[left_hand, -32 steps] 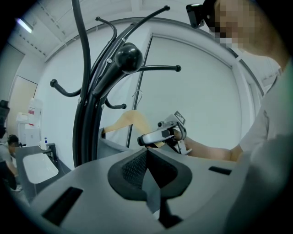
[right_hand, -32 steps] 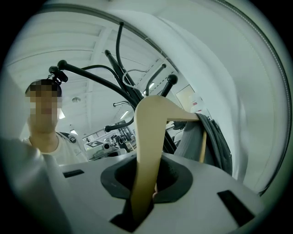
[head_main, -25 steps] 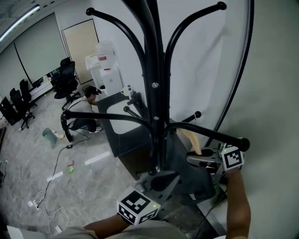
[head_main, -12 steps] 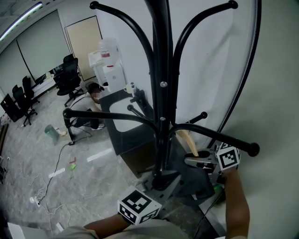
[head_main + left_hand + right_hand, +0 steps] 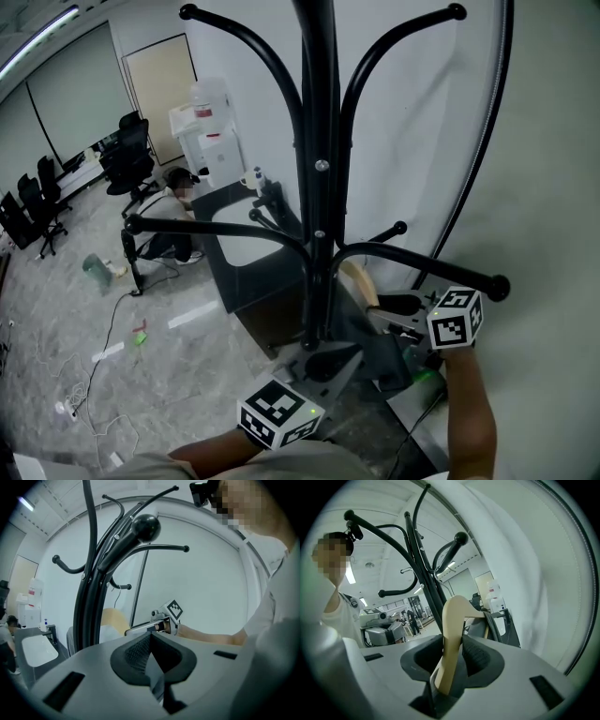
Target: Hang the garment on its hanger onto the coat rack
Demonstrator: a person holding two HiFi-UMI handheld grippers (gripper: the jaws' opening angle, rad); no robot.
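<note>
Two grippers. Right gripper [image 5: 453, 644]: jaws opening, wooden hanger [image 5: 454, 618] between them, apparently being let go. Left gripper [image 5: 150, 645]: closed on a fold of grey garment [image 5: 377, 354], likely steadying it. Hanger sits right of the coat rack [image 5: 319, 187] pole, under its near right arm; hook unseen.

Bright, even indoor light; strong fisheye distortion, dark vignetted corners.

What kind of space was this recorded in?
Most likely an open-plan office or lab. Black office chairs stand at the far left, a water dispenser sits against the wall, and a coat rack rises in the foreground above a polished floor with loose cables.
</note>
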